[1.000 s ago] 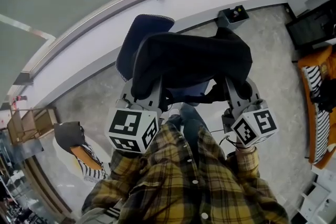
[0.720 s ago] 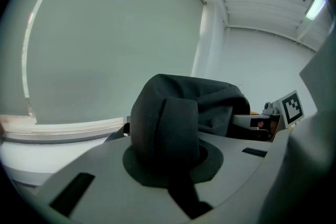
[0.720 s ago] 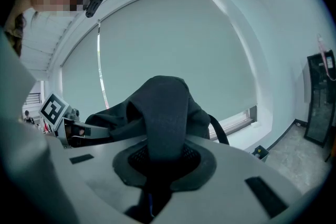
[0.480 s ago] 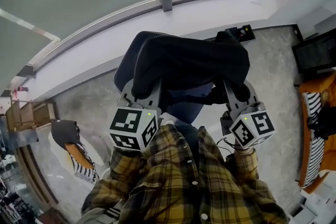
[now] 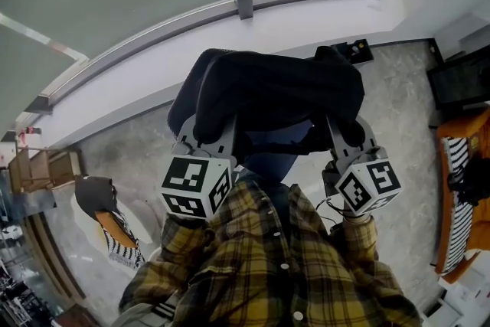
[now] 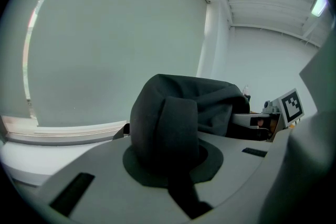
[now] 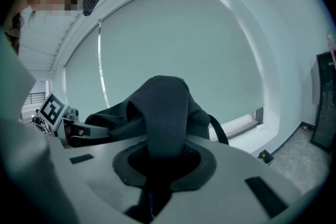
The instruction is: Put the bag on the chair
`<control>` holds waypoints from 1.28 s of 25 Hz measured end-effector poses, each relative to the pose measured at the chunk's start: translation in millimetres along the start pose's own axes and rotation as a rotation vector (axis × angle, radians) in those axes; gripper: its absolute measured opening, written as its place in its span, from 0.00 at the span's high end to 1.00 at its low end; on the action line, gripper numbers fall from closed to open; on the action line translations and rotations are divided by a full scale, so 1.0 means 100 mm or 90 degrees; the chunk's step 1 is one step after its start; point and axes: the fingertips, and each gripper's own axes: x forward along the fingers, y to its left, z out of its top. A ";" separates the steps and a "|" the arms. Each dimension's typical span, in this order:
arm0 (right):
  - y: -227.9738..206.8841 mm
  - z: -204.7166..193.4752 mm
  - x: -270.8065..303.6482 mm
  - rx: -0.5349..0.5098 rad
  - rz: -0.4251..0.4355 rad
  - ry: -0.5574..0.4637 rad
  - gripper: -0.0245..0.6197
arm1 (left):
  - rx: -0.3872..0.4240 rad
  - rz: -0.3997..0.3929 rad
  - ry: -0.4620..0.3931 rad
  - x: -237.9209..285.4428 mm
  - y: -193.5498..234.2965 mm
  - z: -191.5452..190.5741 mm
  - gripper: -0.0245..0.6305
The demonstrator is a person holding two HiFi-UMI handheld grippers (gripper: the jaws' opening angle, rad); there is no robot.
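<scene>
A person in a yellow checked shirt [image 5: 276, 264] holds a gripper in each hand. Both grippers hold up one big black bag [image 5: 279, 92].

The left gripper [image 5: 213, 132] has the left end of the bag. Its fingers [image 6: 100, 165] are squeezed tight on a thick fold of the black cloth. In the left gripper view the bag [image 6: 176, 113] bulges up right in front of the camera.

The right gripper [image 5: 346, 135] has the right end of the bag. Its fingers [image 7: 236, 165] are squeezed tight on a fold of cloth too. In the right gripper view the cloth [image 7: 163, 107] stands up like a hump, and a thin black strap [image 7: 219, 128] hangs down beside it.

The bag stretches from one gripper to the other. It is up in front of the person, just over the dark blue chair [image 5: 181, 102]. The bag hides most of the chair. Only the rounded back pokes out on the left. I cannot tell if the bag touches the seat.

The chair stands on a grey floor [image 5: 130, 149] near a white wall [image 5: 306, 11]. A small black box [image 5: 357, 50] sits on the floor by the wall.
</scene>
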 end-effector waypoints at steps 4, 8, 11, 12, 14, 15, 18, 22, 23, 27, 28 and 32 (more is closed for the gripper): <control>0.03 -0.02 -0.01 0.001 -0.007 0.001 0.88 | 0.000 -0.005 0.003 0.00 0.02 -0.02 0.90; 0.05 -0.07 -0.01 0.003 -0.013 0.006 0.88 | -0.004 -0.010 0.011 0.00 0.05 -0.07 0.90; 0.03 -0.13 0.01 0.004 -0.018 0.016 0.88 | -0.003 -0.017 0.024 0.04 0.07 -0.13 0.90; 0.02 -0.15 0.03 0.004 -0.018 0.020 0.88 | -0.002 -0.019 0.027 0.05 0.08 -0.15 0.90; 0.01 -0.22 0.06 0.004 -0.016 0.030 0.88 | -0.002 -0.021 0.036 0.09 0.11 -0.21 0.90; 0.00 -0.26 0.08 0.004 -0.016 0.036 0.88 | -0.002 -0.021 0.042 0.11 0.13 -0.25 0.90; -0.05 -0.39 0.14 0.001 -0.019 0.053 0.88 | -0.001 -0.022 0.064 0.19 0.16 -0.40 0.90; -0.10 -0.62 0.24 -0.006 -0.022 0.079 0.88 | -0.004 -0.022 0.092 0.29 0.25 -0.63 0.90; -0.12 -0.68 0.27 -0.005 -0.023 0.088 0.88 | -0.005 -0.020 0.099 0.31 0.27 -0.70 0.90; -0.16 -0.93 0.37 -0.010 -0.030 0.114 0.88 | -0.002 -0.017 0.126 0.41 0.36 -0.93 0.90; -0.19 -1.00 0.38 -0.012 -0.034 0.120 0.88 | -0.001 -0.017 0.133 0.44 0.37 -0.99 0.90; -0.27 -1.27 0.49 -0.020 -0.040 0.148 0.88 | -0.007 -0.014 0.159 0.56 0.44 -1.26 0.90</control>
